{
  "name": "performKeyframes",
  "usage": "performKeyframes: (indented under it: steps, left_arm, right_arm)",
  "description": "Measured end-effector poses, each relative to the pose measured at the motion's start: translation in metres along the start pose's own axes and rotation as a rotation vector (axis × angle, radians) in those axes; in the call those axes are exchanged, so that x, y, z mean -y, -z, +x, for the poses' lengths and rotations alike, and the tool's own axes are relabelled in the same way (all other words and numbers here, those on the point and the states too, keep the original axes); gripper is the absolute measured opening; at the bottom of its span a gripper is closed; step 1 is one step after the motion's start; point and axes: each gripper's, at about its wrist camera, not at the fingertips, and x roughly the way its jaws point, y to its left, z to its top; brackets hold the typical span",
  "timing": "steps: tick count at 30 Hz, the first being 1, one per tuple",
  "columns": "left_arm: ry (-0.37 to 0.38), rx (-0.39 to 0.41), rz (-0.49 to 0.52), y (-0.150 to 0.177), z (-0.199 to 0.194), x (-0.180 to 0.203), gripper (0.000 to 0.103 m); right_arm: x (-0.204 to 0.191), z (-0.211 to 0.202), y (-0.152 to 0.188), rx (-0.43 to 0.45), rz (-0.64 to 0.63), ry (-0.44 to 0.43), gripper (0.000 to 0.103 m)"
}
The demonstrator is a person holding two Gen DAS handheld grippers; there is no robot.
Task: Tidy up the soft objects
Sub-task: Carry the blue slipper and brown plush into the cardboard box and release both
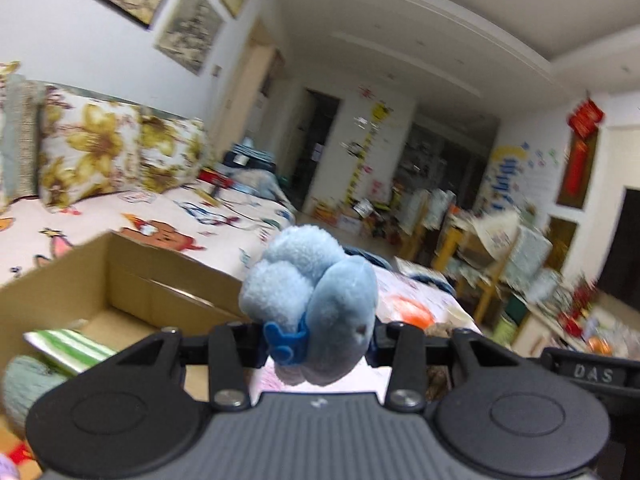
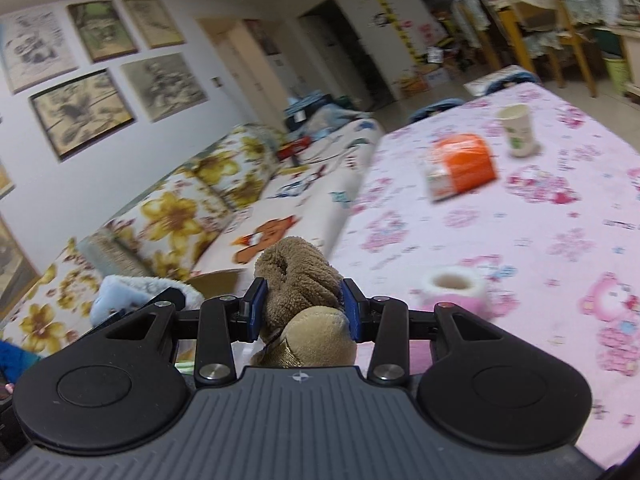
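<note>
My left gripper (image 1: pixel 316 336) is shut on a light blue plush toy (image 1: pixel 312 300) and holds it in the air beside an open cardboard box (image 1: pixel 132 276). The box holds a green striped item (image 1: pixel 68 346) and a grey-green soft thing (image 1: pixel 24 384). My right gripper (image 2: pixel 304 312) is shut on a brown plush toy (image 2: pixel 300 288) and holds it above the near edge of the pink table (image 2: pixel 520 216). The blue toy also shows at the left of the right wrist view (image 2: pixel 132 292), with the box edge (image 2: pixel 216 282) behind.
On the pink tablecloth lie an orange packet (image 2: pixel 460 166), a white paper cup (image 2: pixel 518 130) and a tape roll (image 2: pixel 454 286). A sofa (image 2: pixel 208 192) with flowered cushions runs along the wall. Chairs (image 1: pixel 440 220) and clutter stand beyond the table.
</note>
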Motion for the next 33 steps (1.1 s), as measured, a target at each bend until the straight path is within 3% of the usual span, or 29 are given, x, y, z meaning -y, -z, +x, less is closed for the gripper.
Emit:
performKeyframes:
  steps: [7,13,17,23,27,30,33]
  left_arm:
    - [-0.169,0.053,-0.098,-0.010,-0.004,-0.038,0.042]
    - [-0.288,0.029,-0.216,-0.013,0.002,-0.069,0.042]
    - [-0.316,0.004,-0.268,-0.014,0.004,-0.084,0.043]
    - [-0.326,-0.050,-0.269,-0.009,0.009,-0.088,0.048]
    - [-0.329,-0.047,-0.241,-0.011,0.010,-0.087,0.073]
    - [-0.331,-0.024,-0.203,-0.012,0.008,-0.082,0.082]
    - [-0.329,-0.021,-0.184,-0.013,0.008,-0.080,0.084]
  right_arm:
    - [-0.033,0.050,-0.007,-0.048,-0.040,-0.118,0.049]
    - [-0.044,0.092,-0.010,-0.087,-0.035,-0.177,0.050]
    - [-0.048,0.112,-0.006,-0.114,-0.048,-0.193,0.051]
    - [-0.039,0.138,0.002,-0.168,-0.045,-0.163,0.069]
    - [-0.029,0.133,0.001,-0.144,0.006,-0.168,0.088]
    - [-0.028,0.113,0.000,-0.102,-0.009,-0.161,0.099]
    - [-0.028,0.099,0.001,-0.066,-0.067,-0.123,0.100]
